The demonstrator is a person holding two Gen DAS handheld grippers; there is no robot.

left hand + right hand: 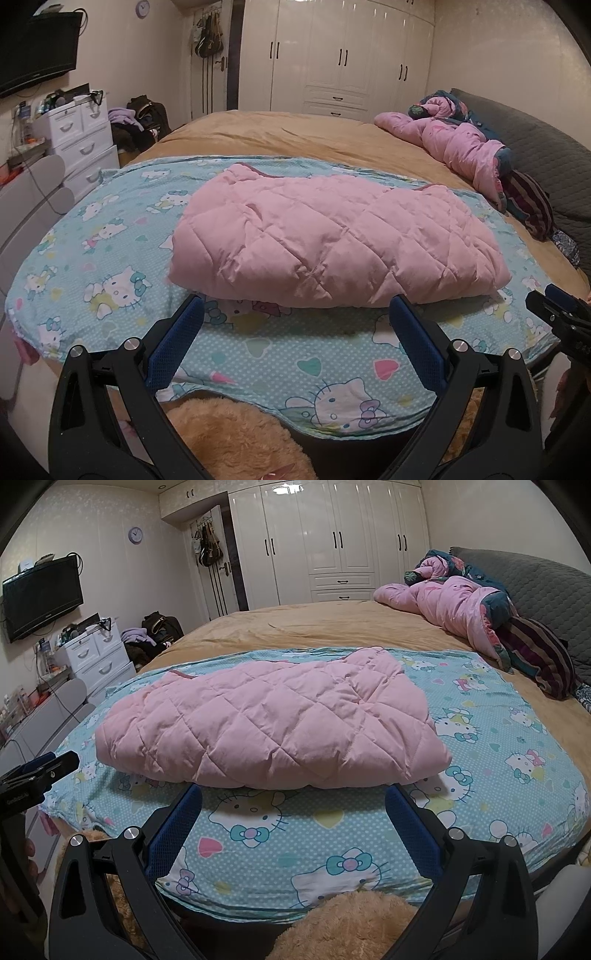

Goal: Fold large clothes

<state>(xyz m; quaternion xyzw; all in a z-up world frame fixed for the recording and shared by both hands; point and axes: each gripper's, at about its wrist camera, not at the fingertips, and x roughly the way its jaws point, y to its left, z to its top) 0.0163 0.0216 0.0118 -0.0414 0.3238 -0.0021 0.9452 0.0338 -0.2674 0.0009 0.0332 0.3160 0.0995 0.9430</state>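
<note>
The pink quilted jacket (332, 240) lies folded into a puffy bundle on the cartoon-cat sheet (110, 258) spread over the bed (295, 136), likely to keep it clean. Both the left tongs (295, 314) and the right tongs (293, 797) are wide apart and empty, just in front of the jacket's near edge.

Left tongs (295, 306) and right tongs (293, 797), black clamp arms, blue textured pads, silver screws

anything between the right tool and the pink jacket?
Nothing: only bare cartoon-print sheet between the open right tool and the folded pink quilted jacket. The right wrist view shows it.
</note>
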